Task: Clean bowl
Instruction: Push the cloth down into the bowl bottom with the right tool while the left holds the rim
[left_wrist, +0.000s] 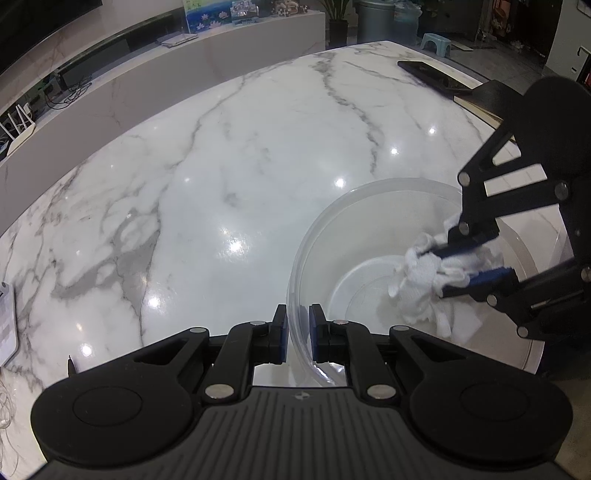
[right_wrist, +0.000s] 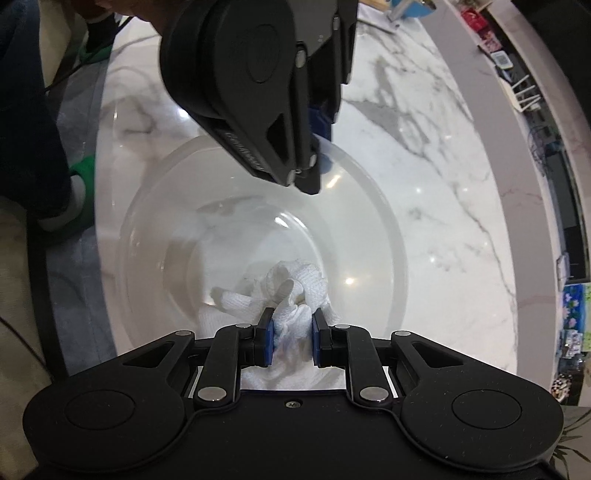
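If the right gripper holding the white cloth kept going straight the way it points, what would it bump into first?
Probably the bottom of the clear bowl. The right gripper points down into it, with the white cloth bunched ahead, so the cloth would press the bowl's floor first.

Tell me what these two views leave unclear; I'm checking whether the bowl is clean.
- Bowl floor under the white cloth: covered in both views.
- Bowl's right rim, left wrist view: behind the right gripper.
- Bowl's far rim, right wrist view: behind the left gripper.
- Residue or water on the clear plastic: glare hides it.
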